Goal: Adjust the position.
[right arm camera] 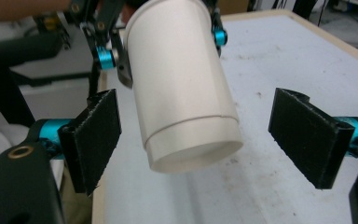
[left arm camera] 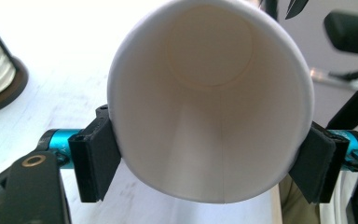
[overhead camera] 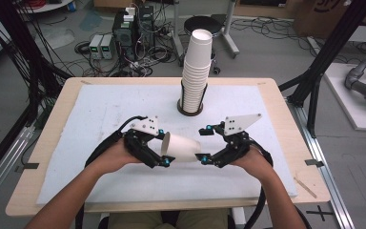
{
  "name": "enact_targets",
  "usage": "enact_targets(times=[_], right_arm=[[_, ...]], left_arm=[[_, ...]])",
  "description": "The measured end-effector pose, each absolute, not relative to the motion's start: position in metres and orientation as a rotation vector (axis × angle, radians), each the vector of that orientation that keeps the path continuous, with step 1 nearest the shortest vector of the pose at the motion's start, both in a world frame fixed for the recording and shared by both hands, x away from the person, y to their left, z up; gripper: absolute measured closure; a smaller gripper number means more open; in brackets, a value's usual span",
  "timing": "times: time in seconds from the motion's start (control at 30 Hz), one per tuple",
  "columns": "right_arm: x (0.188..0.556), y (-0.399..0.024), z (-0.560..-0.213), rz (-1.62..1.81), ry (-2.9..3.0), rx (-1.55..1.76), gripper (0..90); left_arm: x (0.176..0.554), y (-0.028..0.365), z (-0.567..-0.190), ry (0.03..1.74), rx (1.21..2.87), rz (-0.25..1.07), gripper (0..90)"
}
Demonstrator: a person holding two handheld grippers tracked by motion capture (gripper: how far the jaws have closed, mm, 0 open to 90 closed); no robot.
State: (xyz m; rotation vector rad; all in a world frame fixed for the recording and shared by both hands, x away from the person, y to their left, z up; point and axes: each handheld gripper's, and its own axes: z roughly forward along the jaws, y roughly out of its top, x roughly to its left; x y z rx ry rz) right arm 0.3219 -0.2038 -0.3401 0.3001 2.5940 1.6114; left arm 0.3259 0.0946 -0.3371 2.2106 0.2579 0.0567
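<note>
A white paper cup (overhead camera: 181,147) lies on its side in the air above the white mat (overhead camera: 100,109), its mouth toward the left. My left gripper (overhead camera: 164,148) is shut on it near the rim; in the left gripper view the pads (left arm camera: 95,161) press both sides of the cup (left arm camera: 209,107), whose inside is bare. My right gripper (overhead camera: 203,144) stands open at the cup's base. In the right gripper view the cup's bottom end (right arm camera: 182,84) hangs between the two pads (right arm camera: 93,140) with a gap on each side, touching neither.
A tall stack of white paper cups (overhead camera: 196,67) stands in a dark round holder (overhead camera: 190,107) at the back middle of the mat. The wooden table's edge (overhead camera: 52,124) frames the mat. Computers, cables and a stool sit on the floor beyond.
</note>
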Motion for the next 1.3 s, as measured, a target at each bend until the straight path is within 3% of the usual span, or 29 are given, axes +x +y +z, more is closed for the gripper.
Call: enact_targets(times=[0.53, 1.3], right_arm=[[0.33, -0.171, -0.314, 1.212, 2.713, 0.148, 17.5], [0.334, -0.119, -0.33, 0.86, 2.846, 0.023, 17.6]], left_arm=[[0.332, 0.08, -0.304, 0.197, 2.479, 0.164, 20.7], [0.332, 0.071, -0.312, 0.212, 2.553, 0.141, 20.6]])
